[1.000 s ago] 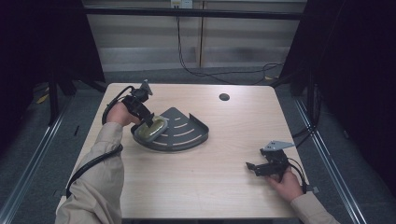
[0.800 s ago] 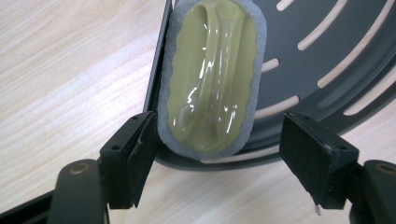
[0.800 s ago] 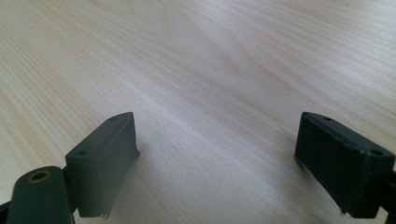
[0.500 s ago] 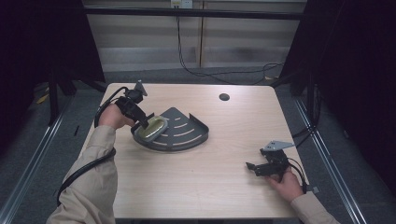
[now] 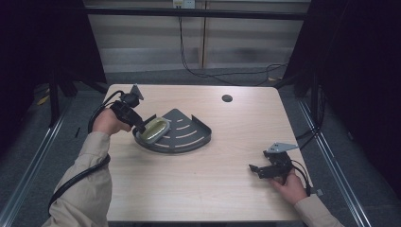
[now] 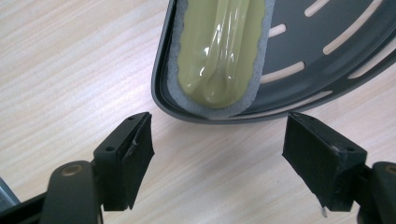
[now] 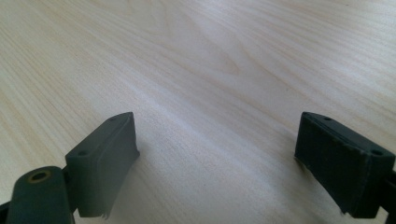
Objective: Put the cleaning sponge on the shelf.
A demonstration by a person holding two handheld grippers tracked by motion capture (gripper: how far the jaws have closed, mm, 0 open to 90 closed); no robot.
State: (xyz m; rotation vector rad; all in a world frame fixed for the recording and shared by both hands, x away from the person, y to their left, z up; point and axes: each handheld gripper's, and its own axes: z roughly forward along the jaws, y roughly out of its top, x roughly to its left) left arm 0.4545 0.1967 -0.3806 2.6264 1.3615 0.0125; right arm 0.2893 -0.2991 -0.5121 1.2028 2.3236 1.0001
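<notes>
Just beyond the left gripper's (image 6: 217, 154) parted fingers (image 6: 133, 154) lies the yellow-green pack (image 6: 219, 51).

**Left gripper cam: jaws wide, tray just ahead**

So on my feed the left gripper (image 6: 219, 154) has both black jaws spread far apart, and they've just been opening wider. Nothing is between them, just bare wooden table (image 6: 70, 65). Right past the tips sits the rounded corner of a dark grey slotted tray (image 6: 327, 51), its rim close to the jaws but not touching. Inside that corner lies a yellow-green thing wrapped in shiny plastic (image 6: 219, 51), sitting on a pale grey foam pad (image 6: 261, 74) and snug against the tray's wall. A bit of something hangs off the right jaw's bottom edge; I can't tell what.
</notes>
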